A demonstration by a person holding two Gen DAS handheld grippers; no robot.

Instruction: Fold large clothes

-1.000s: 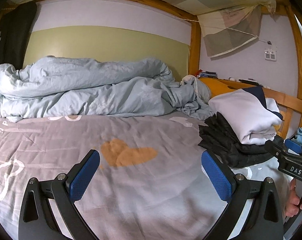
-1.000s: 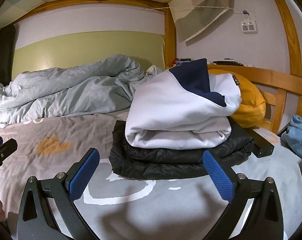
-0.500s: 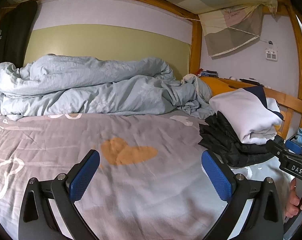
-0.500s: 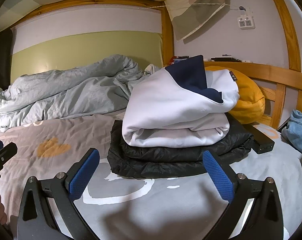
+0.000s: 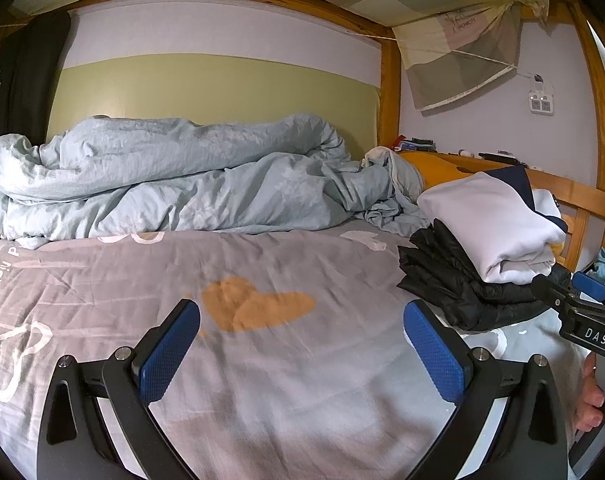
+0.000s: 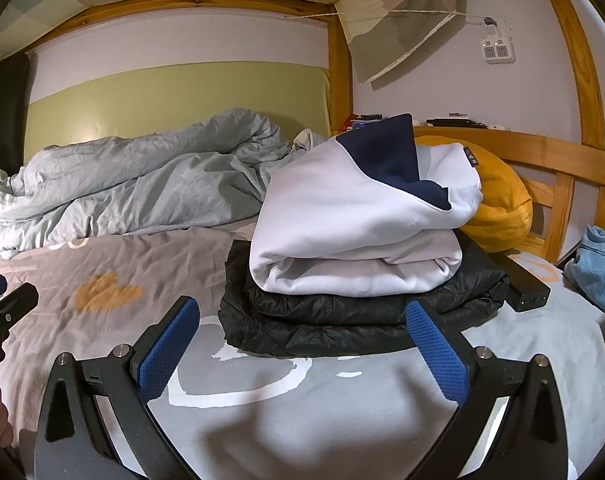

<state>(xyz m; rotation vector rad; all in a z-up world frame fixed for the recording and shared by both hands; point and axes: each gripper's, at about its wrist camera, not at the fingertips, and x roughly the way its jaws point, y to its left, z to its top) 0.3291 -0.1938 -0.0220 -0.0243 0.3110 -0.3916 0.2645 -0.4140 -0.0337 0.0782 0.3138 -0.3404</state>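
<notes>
Grey heart-print bedsheet [image 5: 262,400] spans the bed; crumpled pale blue duvet [image 5: 174,184] along the far wall. Folded white-and-navy sweatshirt [image 6: 354,232] sits on folded black puffer jacket [image 6: 342,316], just beside yellow pillow [image 6: 502,208]. Left gripper [image 5: 300,346] and right gripper [image 6: 302,346]: jaws spread wide, empty, above the sheet.

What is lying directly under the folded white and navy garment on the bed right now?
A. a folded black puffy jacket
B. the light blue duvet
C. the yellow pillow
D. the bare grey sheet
A: in the right wrist view the white and navy garment rests on top of the folded black puffy jacket, which lies on the grey sheet.
</notes>
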